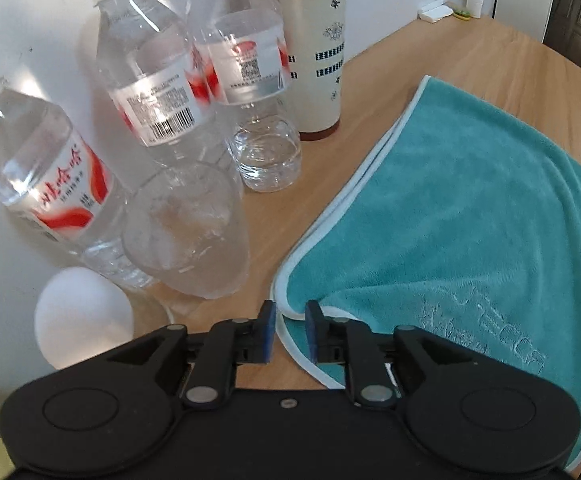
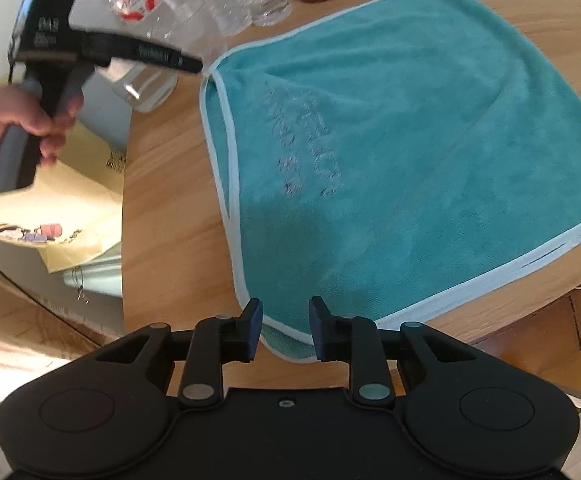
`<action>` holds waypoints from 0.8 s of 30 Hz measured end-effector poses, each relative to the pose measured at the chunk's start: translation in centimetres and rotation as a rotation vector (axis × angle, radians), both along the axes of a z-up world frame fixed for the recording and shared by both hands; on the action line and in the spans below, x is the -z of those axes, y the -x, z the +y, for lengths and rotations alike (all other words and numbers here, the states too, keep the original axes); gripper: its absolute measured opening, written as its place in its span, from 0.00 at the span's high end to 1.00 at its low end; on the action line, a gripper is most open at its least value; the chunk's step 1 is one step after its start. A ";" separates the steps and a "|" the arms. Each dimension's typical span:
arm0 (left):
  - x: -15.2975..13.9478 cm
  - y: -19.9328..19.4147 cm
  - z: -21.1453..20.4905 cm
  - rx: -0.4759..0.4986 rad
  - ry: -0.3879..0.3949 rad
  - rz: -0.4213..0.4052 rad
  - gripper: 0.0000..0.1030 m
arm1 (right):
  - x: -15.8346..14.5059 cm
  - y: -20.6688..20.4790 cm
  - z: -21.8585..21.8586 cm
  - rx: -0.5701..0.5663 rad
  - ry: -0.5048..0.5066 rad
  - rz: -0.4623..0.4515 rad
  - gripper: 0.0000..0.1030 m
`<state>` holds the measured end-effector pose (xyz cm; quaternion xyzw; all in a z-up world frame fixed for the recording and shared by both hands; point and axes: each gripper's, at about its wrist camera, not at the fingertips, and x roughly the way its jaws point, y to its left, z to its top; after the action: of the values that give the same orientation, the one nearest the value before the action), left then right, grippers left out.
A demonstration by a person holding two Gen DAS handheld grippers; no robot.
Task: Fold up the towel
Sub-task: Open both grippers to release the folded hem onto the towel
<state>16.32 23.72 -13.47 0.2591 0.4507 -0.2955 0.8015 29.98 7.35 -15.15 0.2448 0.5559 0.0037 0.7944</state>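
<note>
A teal towel (image 1: 462,216) with pale piping lies folded double on the wooden table, stitched lettering facing up. My left gripper (image 1: 290,320) is open, its blue pads on either side of the towel's near left corner without pinching it. In the right wrist view the towel (image 2: 390,128) spreads across the table, and my right gripper (image 2: 285,322) is open over its near corner, which pokes between the fingers. The left gripper (image 2: 194,65) shows there too, held by a hand (image 2: 14,120) at the towel's far left corner.
Three clear water bottles (image 1: 146,80) and a cream cup with a red lid (image 1: 318,52) crowd the table left of the towel. A white round object (image 1: 82,312) sits by the left gripper. A yellow bag (image 2: 62,208) lies beyond the table's left edge (image 2: 124,216).
</note>
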 end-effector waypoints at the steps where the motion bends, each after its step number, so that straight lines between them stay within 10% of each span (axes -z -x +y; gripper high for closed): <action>1: -0.1 -0.1 0.0 -0.005 0.004 -0.003 0.78 | 0.2 -0.3 0.2 -0.018 -0.009 -0.001 0.72; 10: 0.7 -0.6 -0.1 -0.052 0.032 0.050 0.76 | 0.4 -1.6 3.4 -0.250 0.071 -0.022 0.59; 16: 0.7 -0.1 1.1 -0.072 0.012 0.058 0.70 | 1.5 -2.0 4.3 -0.347 0.167 0.010 0.95; 24: 0.7 -0.1 2.2 -0.104 0.023 0.093 0.68 | -0.9 -0.9 4.6 -0.451 0.187 -0.049 0.97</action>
<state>16.43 25.95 -14.14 0.2122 0.4968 -0.2701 0.7970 30.86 11.90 -14.27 0.0396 0.5749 0.1354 0.8060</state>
